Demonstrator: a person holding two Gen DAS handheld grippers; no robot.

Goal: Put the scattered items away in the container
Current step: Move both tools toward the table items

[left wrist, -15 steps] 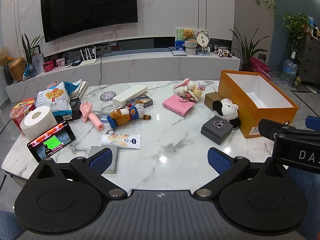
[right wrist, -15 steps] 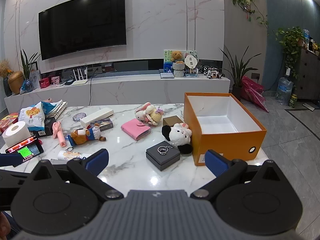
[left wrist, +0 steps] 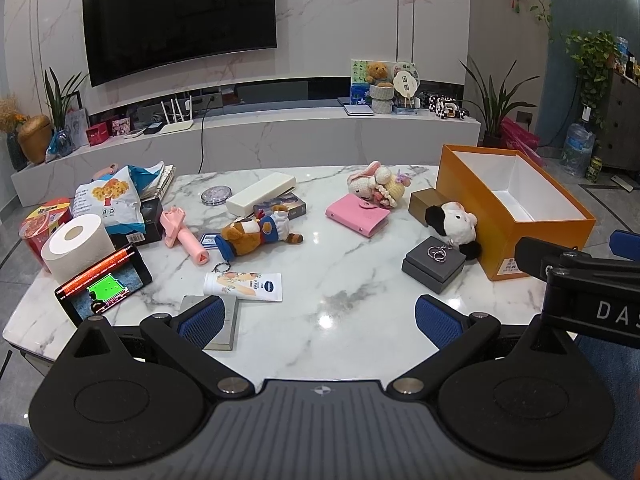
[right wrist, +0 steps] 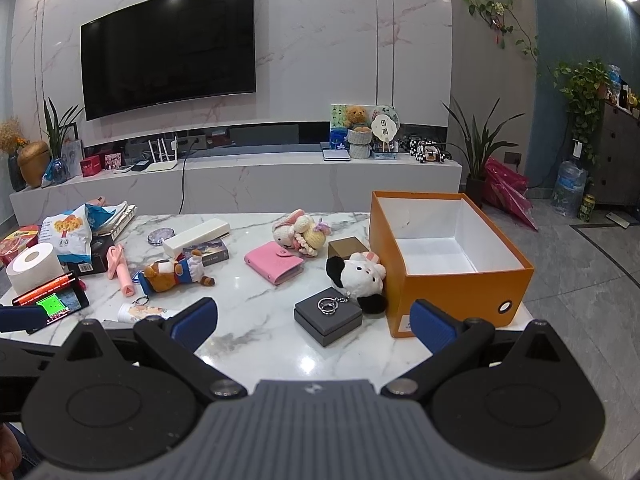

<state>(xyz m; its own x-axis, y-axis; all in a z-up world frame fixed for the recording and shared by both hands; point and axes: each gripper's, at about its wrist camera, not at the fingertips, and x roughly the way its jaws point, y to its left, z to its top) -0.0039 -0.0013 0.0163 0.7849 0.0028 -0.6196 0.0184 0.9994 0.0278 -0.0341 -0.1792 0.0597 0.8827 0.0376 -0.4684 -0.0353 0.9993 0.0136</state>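
An empty orange box (left wrist: 532, 236) (right wrist: 452, 284) stands at the table's right end. Scattered on the marble table (left wrist: 352, 280) lie a black-and-white plush (left wrist: 454, 224) (right wrist: 360, 276), a grey box with a key ring (left wrist: 434, 264) (right wrist: 328, 316), a pink wallet (left wrist: 358, 216) (right wrist: 274, 262), a bear doll (left wrist: 256, 234) (right wrist: 176, 274), a cream tube (left wrist: 244, 286), a crochet bunny (left wrist: 376, 184) and a pink handheld fan (left wrist: 182, 232). My left gripper (left wrist: 320, 316) is open and empty above the near edge. My right gripper (right wrist: 314, 322) is open and empty near the grey box.
At the left end stand a toilet roll (left wrist: 76, 244), a lit phone (left wrist: 104, 284), a snack bag (left wrist: 112, 204) and a noodle cup (left wrist: 40, 220). A white case (left wrist: 262, 198), a small brown box (left wrist: 426, 204) and a grey slab (left wrist: 224, 324) also lie there. A TV console runs behind.
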